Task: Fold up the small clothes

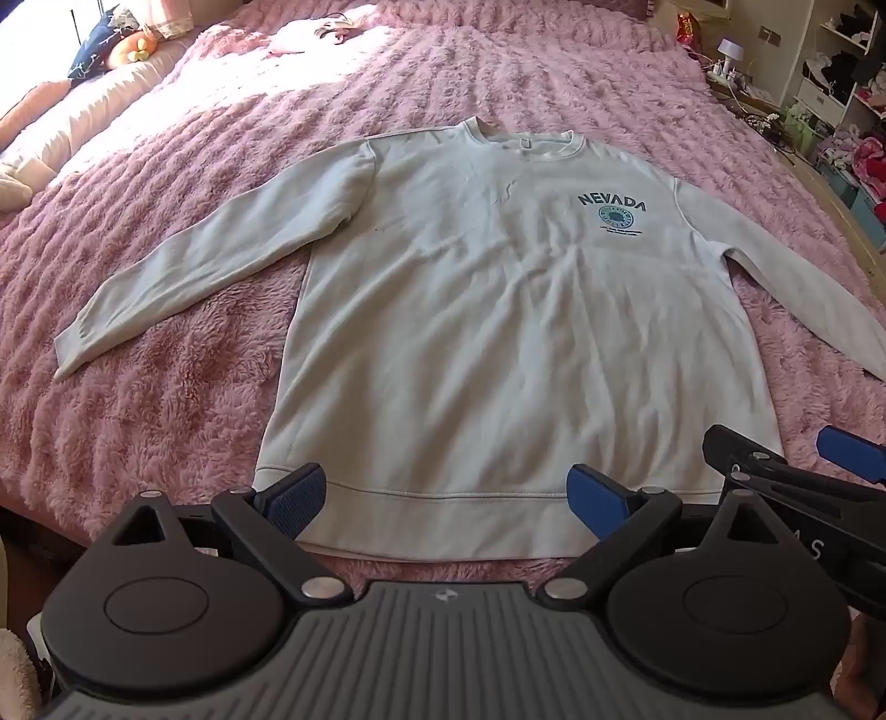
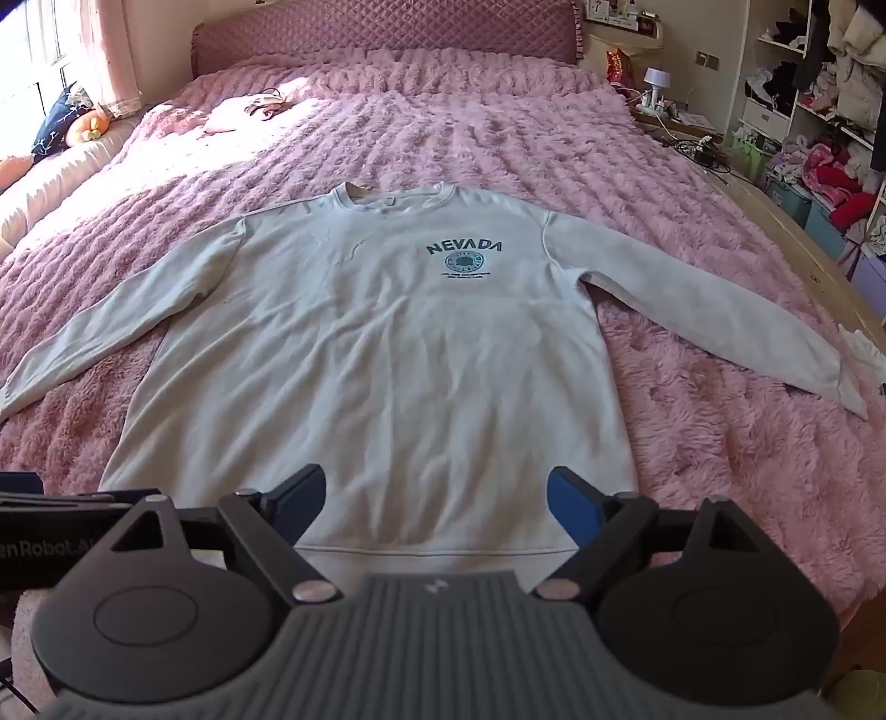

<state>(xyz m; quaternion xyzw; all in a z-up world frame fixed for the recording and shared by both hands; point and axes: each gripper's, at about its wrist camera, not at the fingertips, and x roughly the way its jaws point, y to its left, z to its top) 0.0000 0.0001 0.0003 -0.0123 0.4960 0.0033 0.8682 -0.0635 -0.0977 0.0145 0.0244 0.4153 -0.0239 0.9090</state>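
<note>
Your sweatshirt lies flat and face up on the pink bed, spread out with its neck toward the headboard and its hem toward the foot edge, where you stand. Starting at the left, one sleeve angles out and down toward the bed's left side, its cuff resting on the fuzzy cover well apart from the body of the garment. Your left gripper hangs just above the hem band near the foot edge, jaws spread wide with nothing between them; the hem's left corner sits just beyond its left finger. Your right gripper hangs beside it over the right half of the hem, also spread wide and empty, its tips above the fabric rather than pressing on it. Farther up, the dark "NEVADA" print sits on the chest. At the right, the other sleeve runs out toward the bed's right edge, its cuff lying close to that edge.
</note>
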